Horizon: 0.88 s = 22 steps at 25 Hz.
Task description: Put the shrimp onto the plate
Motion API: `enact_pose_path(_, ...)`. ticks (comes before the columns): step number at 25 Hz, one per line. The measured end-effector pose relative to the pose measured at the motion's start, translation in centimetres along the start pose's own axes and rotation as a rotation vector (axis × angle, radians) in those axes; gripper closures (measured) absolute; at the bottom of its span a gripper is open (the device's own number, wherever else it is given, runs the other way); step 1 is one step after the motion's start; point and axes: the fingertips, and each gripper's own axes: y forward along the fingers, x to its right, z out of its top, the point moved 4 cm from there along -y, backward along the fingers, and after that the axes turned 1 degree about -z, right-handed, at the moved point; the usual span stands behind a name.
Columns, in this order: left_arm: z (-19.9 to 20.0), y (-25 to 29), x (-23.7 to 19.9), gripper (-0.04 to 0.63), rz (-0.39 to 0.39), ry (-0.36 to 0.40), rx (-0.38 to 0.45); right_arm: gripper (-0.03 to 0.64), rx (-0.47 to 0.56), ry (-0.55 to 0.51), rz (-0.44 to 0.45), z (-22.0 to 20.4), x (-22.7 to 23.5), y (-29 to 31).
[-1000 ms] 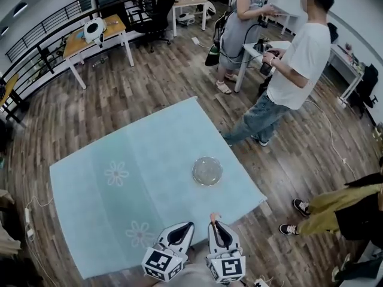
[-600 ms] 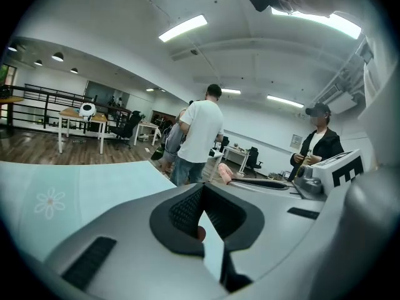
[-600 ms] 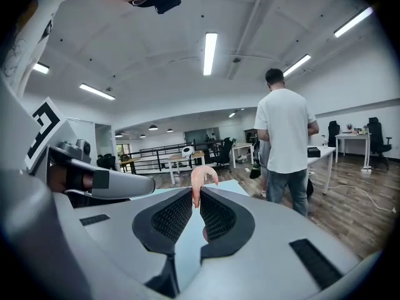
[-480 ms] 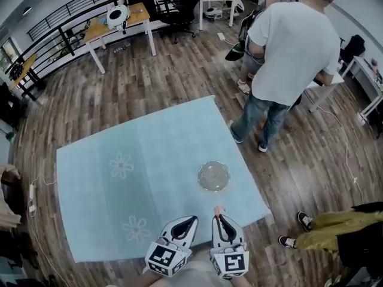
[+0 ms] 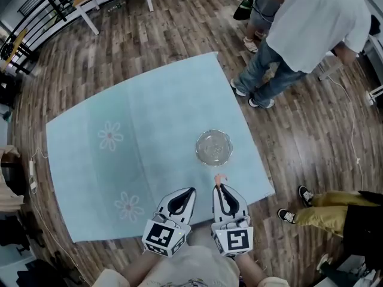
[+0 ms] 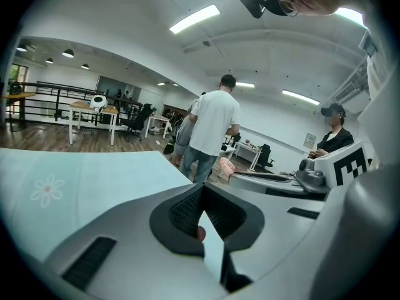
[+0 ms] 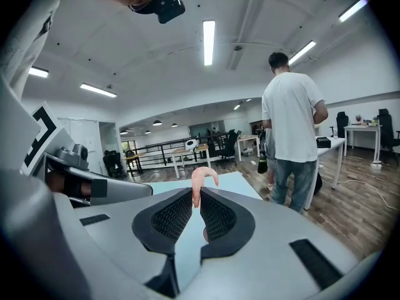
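Shrimp (image 7: pixel 201 179): pink, curled like a hook, small and glossy. It sits on the near side of the plate (image 5: pixel 206 154), just short of the rim and raised off the cloth, not yet over the glass.
Right gripper (image 5: pixel 218 187): fingers (image 7: pixel 172 220) clenched on one end of the shrimp, with the curl poking out past the tips.
Why that hold: an end pinch leaves most of the body free, so it should drop clean once the fingers let go. That's my guess.
Left gripper (image 5: pixel 189 192): fingers (image 6: pixel 187 211) closed on each other with nothing between. It is parked on the near-left of the plate, just beside the right gripper. It looks idle and kept out of the carry path.
Plate: clear glass, round, empty, flat on the cloth.
Surface (image 5: pixel 149 124): light blue cloth with flower prints, most of it spreading left of the plate. Nothing else is on it.
Stage: carry, with the drop not yet done. A short push forward should put the shrimp over the plate.
Risk: the thin pinch could let it slip short of the rim.
Bystander (image 5: pixel 311 23): white T-shirt, standing on the floor beyond the plate, well apart from it.
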Motion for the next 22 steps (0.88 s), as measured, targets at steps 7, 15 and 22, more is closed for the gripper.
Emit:
enact_pose_path(7, -1.6, 4.1, -1.7, 0.595, 0.029, -0.016, -0.019, 0.561, -0.061, -0.010, 0.011, -3.0, 3.1, 3.7)
enact_pose_path(15, -4.5, 8.7, -4.1, 0.595, 0.050, -0.027, -0.058, 0.561, -0.119, -0.018, 0.028, -6.5, 5.6, 8.0)
enact_pose_path(22, -7.1, 11.5, -5.1, 0.596, 0.073, -0.057, -0.094, 0.561, -0.166, -0.009, 0.049, -9.3, 7.4, 10.6)
